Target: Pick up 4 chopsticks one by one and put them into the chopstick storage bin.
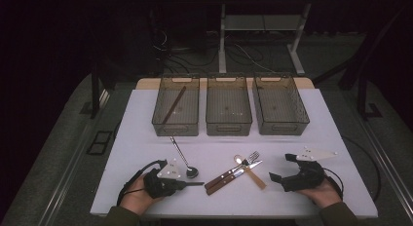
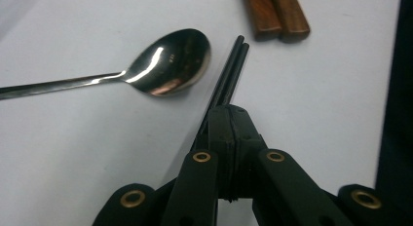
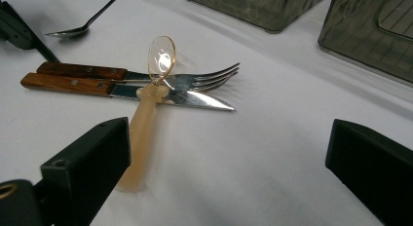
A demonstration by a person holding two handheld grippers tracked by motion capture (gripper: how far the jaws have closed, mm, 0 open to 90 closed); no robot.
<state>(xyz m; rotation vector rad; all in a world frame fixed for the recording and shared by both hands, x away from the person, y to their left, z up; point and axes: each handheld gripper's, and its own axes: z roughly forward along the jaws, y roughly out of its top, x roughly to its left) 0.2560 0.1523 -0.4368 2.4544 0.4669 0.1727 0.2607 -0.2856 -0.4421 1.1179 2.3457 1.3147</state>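
My left gripper (image 1: pixel 182 183) (image 2: pixel 229 126) lies low over the near left of the white table (image 1: pixel 311 123), shut on a pair of thin black chopsticks (image 2: pixel 233 65) that stick out ahead of the jaws toward the right. Just beyond their tips lies the bowl of a long metal spoon (image 1: pixel 184 160) (image 2: pixel 170 60). My right gripper (image 1: pixel 282 167) (image 3: pixel 226 138) rests at the near right, open, with nothing between its fingers. Ahead of it lie a translucent plastic spoon (image 1: pixel 253 175) (image 3: pixel 146 119), a fork (image 3: pixel 204 77) and a knife (image 3: pixel 160 97) with wooden handles (image 2: pixel 275 14).
Three smoky clear bins stand in a row at the back: the left bin (image 1: pixel 176 129) holds a brown stick (image 1: pixel 174 105), the middle bin (image 1: pixel 229 128) and the right bin (image 1: pixel 282 128) look bare. The table's front edge runs just behind both hands.
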